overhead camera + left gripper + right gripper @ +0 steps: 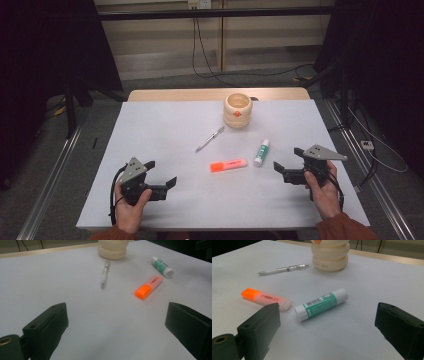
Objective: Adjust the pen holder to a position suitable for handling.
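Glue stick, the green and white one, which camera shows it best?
The right gripper view: the glue stick lies close, label and barcode showing. The left gripper view has it small, far right; the high view shows it tiny beside the orange highlighter.

High view looks down from six o'clock over the whole bench [165,125]. Each tongs view sits low, close, facing twelve; both share the highlighter [149,286] and cup [330,255].

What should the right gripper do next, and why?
Probably ease the right gripper forward over the glue stick. Its jaws stand wide open and hold nothing, and the stick lies flat just ahead of them, apart from the orange highlighter, so there looks to be room to straddle it.
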Demonstrator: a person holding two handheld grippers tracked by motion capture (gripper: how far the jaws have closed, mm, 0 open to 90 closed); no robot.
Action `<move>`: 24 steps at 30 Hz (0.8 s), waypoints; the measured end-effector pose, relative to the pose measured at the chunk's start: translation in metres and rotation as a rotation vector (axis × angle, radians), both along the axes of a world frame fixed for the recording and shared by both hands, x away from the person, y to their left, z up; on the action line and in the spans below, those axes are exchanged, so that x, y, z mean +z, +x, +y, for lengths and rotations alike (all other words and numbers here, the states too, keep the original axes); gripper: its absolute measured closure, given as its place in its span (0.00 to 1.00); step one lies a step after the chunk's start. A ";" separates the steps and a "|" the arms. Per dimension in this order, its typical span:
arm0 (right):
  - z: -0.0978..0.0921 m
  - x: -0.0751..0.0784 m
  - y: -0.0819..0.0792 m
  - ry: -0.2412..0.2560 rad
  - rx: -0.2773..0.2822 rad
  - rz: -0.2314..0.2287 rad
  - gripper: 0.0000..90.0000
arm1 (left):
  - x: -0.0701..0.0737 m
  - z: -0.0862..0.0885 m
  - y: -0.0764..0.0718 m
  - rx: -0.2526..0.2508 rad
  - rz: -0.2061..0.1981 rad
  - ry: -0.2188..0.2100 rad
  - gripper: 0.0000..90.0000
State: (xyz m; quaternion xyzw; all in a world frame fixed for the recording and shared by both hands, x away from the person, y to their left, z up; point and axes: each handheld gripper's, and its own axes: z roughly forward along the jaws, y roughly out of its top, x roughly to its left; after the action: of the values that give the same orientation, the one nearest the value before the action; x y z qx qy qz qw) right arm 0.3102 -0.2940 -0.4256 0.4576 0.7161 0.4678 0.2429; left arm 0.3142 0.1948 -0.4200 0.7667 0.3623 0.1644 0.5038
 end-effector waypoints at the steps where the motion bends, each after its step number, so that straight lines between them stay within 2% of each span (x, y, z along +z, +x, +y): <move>1: 0.000 0.001 0.001 0.000 0.005 -0.011 0.06 | 0.000 0.001 0.000 0.001 -0.003 0.001 0.05; 4: 0.000 0.008 0.009 -0.005 0.022 -0.044 0.05 | 0.001 0.001 0.000 0.000 -0.005 0.002 0.05; 6: 0.001 0.009 0.011 -0.006 0.020 -0.046 0.06 | 0.000 0.001 0.000 0.000 -0.003 -0.001 0.05; 7: 0.002 0.011 0.017 -0.013 0.014 -0.054 0.07 | 0.000 0.001 0.000 -0.002 -0.002 0.001 0.05; 12: 0.004 0.016 0.028 -0.008 0.030 -0.055 0.07 | 0.000 -0.001 0.000 0.000 0.003 -0.003 0.05; 20: 0.009 0.024 0.056 -0.013 0.008 -0.051 0.10 | 0.000 0.001 0.000 -0.005 0.002 0.000 0.05; 24: 0.010 0.028 0.066 -0.009 0.016 -0.053 0.10 | 0.000 0.000 0.000 -0.003 0.004 -0.002 0.05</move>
State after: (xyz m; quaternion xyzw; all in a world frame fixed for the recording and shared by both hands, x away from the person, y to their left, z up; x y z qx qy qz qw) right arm 0.3763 -0.2838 -0.3979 0.4382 0.7151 0.4783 0.2603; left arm 0.3147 0.1948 -0.4201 0.7671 0.3624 0.1618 0.5040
